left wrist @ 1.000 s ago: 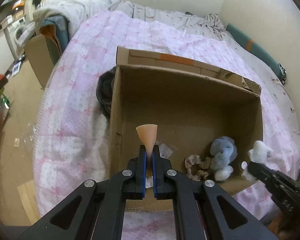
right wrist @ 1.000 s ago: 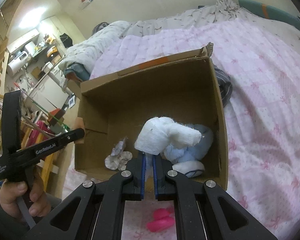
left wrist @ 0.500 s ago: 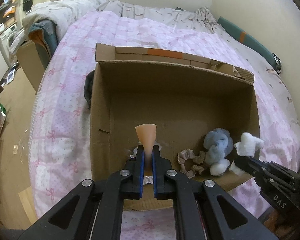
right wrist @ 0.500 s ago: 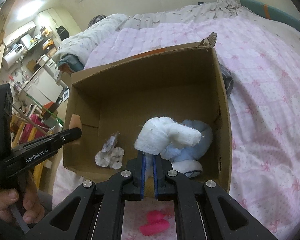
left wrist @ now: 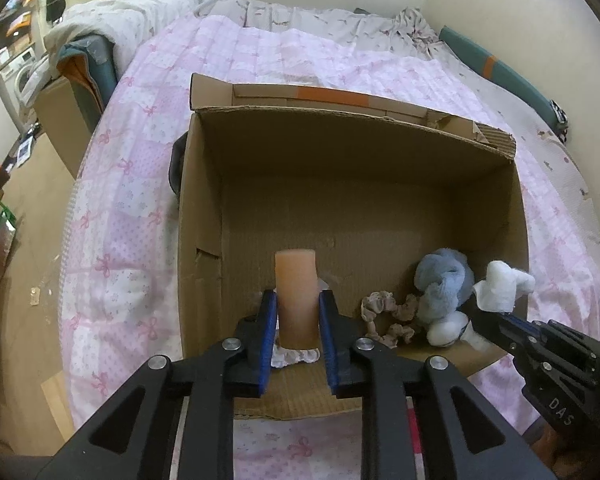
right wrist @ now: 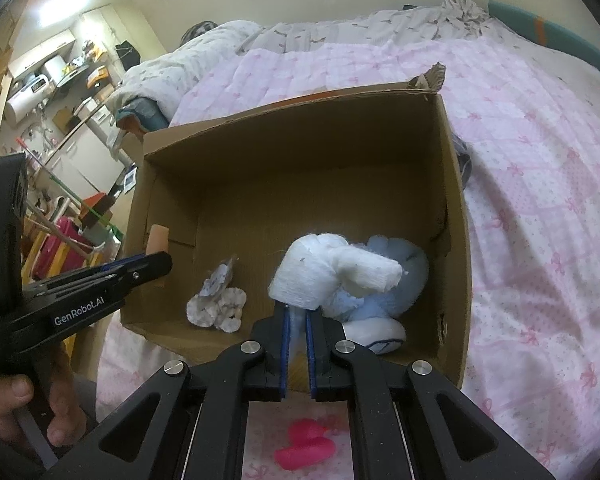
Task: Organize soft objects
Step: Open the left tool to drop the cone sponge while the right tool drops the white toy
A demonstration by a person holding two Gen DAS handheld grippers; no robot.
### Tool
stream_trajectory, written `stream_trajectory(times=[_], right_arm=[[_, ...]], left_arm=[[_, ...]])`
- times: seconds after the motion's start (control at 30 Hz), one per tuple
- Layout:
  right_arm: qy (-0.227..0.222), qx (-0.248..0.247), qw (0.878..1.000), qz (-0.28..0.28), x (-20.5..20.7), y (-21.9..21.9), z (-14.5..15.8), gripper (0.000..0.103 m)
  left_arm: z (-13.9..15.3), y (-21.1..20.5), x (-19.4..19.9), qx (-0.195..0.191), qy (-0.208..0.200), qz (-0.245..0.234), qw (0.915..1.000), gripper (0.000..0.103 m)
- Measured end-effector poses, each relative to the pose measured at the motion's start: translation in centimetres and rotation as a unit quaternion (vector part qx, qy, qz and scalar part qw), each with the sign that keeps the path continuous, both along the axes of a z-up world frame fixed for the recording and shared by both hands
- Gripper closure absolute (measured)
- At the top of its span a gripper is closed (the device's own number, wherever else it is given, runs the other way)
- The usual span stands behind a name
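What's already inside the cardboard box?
On the cardboard box floor lie a blue plush toy, a beige scrunchie and a white frilly fabric piece. The held white sock covers part of the plush.

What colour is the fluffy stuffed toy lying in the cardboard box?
Light blue plush toy, with a white foot; the right wrist view shows it best.

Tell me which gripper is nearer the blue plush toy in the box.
Right. The right gripper, shut on a white soft toy, hangs just above the blue plush toy. The left gripper is across the box, near its opposite wall.
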State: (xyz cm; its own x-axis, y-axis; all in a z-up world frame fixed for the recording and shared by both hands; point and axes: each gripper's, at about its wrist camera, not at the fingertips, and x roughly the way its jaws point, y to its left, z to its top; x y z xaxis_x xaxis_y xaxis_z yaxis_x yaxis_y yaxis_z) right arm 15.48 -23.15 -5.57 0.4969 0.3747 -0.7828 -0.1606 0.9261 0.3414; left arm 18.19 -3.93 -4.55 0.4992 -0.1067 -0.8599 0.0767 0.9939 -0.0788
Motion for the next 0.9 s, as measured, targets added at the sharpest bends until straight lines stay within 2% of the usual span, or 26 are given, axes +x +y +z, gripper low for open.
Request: stream_trajectory(times=[0.03,0.1,0.17,0.83,0.9], right_arm=[[0.0,0.0,1.0,0.0,-0.01,0.0,-0.05,0.095],[0.003,-0.002,1.0,0.001,0.05,0.05,-0.13,0.095],[0.006,-0.006,1.0,0.001,0.07,0.09,-0.29,0.095],[0.016,0.01,1.0,0.008,0.14,0.31,-0.52,0.095],[0.021,0.017,1.0,0.006,0.18,0.22,-0.58,0.091]], left_arm=[[-0.02,-0.05,-0.01,0.004,0.0,0.0,1.0,0.079],[-0.17,-0.12,-0.01,0.013,0.002,0.003,0.9999,0.053],[-0.02,-0.01,-0.06,0.017,-0.005,0.008,0.9998,0.04],[0.41,0.81,0.01,0.017,-0.014,0.021,0.9995,0.039],[0.42,0.88,-0.04,0.017,-0.014,0.022,0.9995,0.039]])
